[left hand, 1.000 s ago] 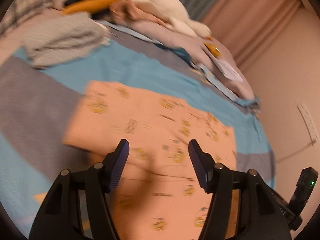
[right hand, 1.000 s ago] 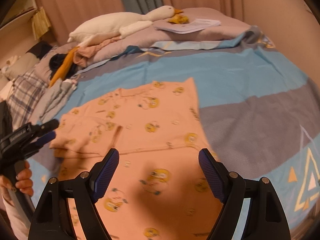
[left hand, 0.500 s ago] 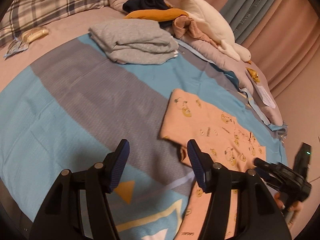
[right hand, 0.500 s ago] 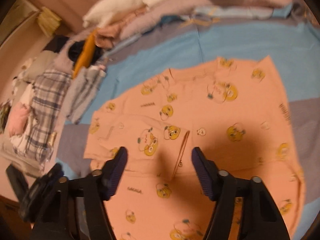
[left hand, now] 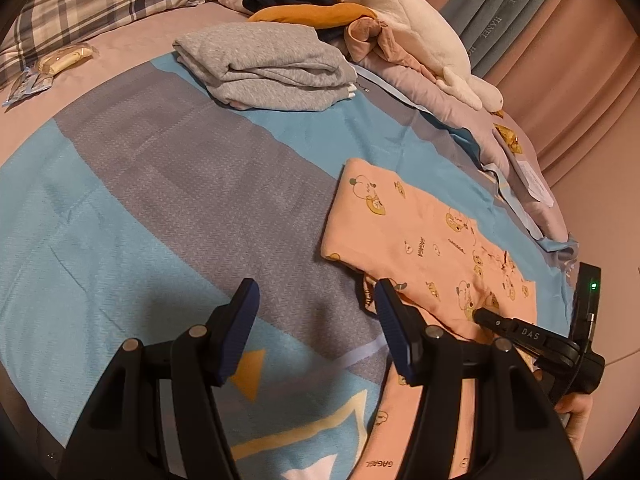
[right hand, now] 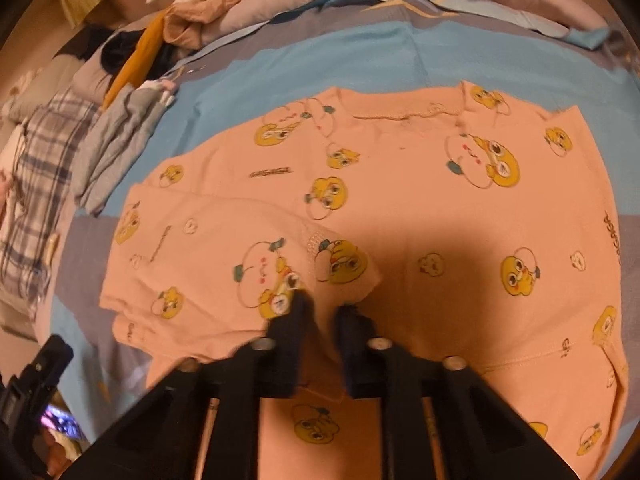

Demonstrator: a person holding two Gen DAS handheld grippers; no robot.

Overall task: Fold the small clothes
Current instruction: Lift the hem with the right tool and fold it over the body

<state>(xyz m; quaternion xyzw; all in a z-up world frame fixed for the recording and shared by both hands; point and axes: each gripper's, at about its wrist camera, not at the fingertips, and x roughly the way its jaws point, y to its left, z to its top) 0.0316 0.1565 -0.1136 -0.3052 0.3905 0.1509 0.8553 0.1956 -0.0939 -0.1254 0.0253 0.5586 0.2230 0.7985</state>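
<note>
1. Right now the peach printed garment (right hand: 420,208) is lying spread on the bed, mostly flat, with its left sleeve (right hand: 224,264) already turned in over the body; I am reading that as the first fold being underway.

2. My right hand-held gripper (right hand: 322,308) is pinching down at the cuff end of that sleeve. Its jaws are nearly together, and the cloth appears bunched between the tips, though blur is keeping me from being sure how much fabric it is catching.

3. My left hand-held gripper (left hand: 316,316) is hovering at a middling spread over the striped bedspread (left hand: 168,208), just beside the garment's left edge, and it is holding nothing. One fingertip (left hand: 390,304) is sitting close to the hem, but I cannot tell whether it is touching.

4. Judging the remainder: the far sleeve and right side are still lying open, and the lower half is not yet brought up, so I am counting most of the folding as still ahead.

5. Farther out, a folded grey garment (left hand: 268,68) is resting near the top of the bed, which I am taking as a piece already finished.

6. Beyond it, a loose heap of dark and mustard clothes (left hand: 308,4) is waiting beside a white plush toy (left hand: 416,28), so more items likely remain.
</note>
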